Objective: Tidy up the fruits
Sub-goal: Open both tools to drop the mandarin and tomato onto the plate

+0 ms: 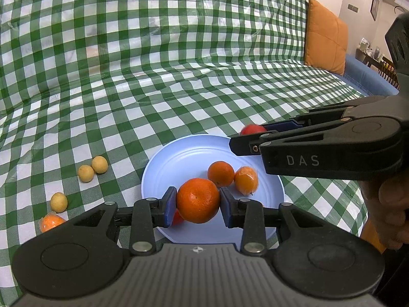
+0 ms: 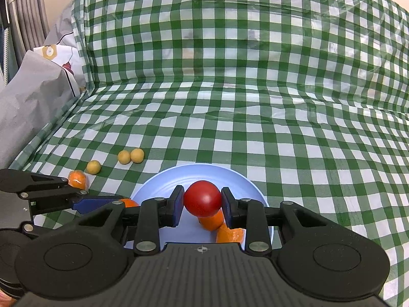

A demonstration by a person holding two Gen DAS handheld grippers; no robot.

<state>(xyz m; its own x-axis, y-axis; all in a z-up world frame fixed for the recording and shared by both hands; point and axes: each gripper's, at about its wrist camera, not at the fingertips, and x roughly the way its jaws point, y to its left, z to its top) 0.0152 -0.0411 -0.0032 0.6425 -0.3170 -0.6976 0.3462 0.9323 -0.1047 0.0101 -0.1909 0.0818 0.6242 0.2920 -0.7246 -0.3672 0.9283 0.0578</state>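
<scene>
Both grippers over plate (image 1: 163,168): left gripper (image 1: 198,202) clamps orange (image 1: 198,200), right gripper (image 2: 202,200) clamps tomato (image 2: 202,199); 2 oranges in plate, 4 fruits left beside plate.

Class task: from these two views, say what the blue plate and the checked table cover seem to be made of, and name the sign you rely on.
Blue plate: probably plastic or melamine, with a smooth satin finish; uniform pale colour, soft sheen, moulded concentric rings.

Checked table cover: likely thin plastic or vinyl sheeting; it shows glossy glare streaks and sharp crinkled folds. Coated fabric cannot be ruled out.
</scene>
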